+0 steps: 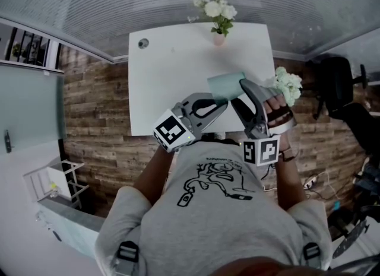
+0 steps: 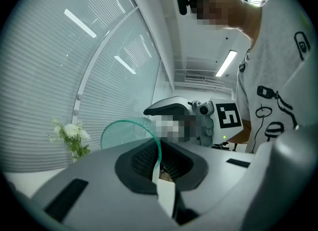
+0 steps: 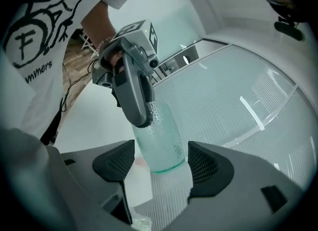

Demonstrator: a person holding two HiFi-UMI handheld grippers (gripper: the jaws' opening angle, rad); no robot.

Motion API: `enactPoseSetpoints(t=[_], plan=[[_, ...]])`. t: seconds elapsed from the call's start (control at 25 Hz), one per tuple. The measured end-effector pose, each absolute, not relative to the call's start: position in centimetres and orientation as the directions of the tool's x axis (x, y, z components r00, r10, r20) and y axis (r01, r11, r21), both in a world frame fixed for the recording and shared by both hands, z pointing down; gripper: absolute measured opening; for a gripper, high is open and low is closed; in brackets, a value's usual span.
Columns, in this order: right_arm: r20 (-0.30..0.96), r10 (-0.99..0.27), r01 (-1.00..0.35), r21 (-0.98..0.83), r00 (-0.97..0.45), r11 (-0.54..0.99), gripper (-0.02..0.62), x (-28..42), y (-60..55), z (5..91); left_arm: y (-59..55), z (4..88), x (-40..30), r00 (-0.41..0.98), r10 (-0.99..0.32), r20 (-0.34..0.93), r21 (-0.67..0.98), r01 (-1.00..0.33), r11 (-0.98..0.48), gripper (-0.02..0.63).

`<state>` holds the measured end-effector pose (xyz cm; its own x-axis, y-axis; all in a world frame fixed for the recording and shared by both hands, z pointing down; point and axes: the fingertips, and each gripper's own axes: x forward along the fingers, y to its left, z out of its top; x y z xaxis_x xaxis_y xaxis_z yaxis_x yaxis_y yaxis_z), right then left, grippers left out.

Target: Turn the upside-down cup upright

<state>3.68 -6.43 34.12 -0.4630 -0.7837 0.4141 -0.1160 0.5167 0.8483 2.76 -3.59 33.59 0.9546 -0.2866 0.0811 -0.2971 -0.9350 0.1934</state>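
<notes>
A translucent teal cup (image 1: 224, 85) hangs in the air over the near edge of the white table (image 1: 178, 79), lying roughly on its side. My left gripper (image 1: 222, 101) is shut on the cup's thin wall at the rim; in the left gripper view the green rim (image 2: 124, 133) arcs up from between the pads of that gripper (image 2: 158, 163). In the right gripper view the cup (image 3: 161, 140) lies between the spread jaws of my right gripper (image 3: 161, 163), with a gap on each side, and the left gripper (image 3: 139, 111) clamps its far end. My right gripper (image 1: 237, 98) sits at the cup's right.
A small vase of white flowers (image 1: 218, 16) stands at the table's far edge and shows in the left gripper view too, flowers (image 2: 72, 135). Another white bunch (image 1: 289, 85) is beside the right hand. A black chair (image 1: 335, 85) stands at the right. Wood floor surrounds the table.
</notes>
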Motion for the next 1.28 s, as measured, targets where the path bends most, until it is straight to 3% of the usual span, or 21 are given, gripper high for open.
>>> enactPoseSetpoints(t=[0.32,0.72,1.28], plan=[[0.460,-0.781,-0.004,0.861,-0.423,0.509,0.344,3.6,-7.1,35.5,-3.0,34.1,3.4,0.957,-0.271,0.101,0.197,-0.286,-0.938,0.015],[0.497,-0.771,0.045,0.850,-0.398,0.525,0.347,3.5,-7.6,37.0,-2.8,34.2,4.6,0.959,-0.266,0.101,0.166,-0.279,-0.946,0.015],[0.467,-0.773,-0.077,0.834,-0.430,0.547,0.347,3.6,-7.8,36.9,-2.8,34.0,4.3,0.945,-0.310,0.109,0.136,-0.323,-0.937,0.022]])
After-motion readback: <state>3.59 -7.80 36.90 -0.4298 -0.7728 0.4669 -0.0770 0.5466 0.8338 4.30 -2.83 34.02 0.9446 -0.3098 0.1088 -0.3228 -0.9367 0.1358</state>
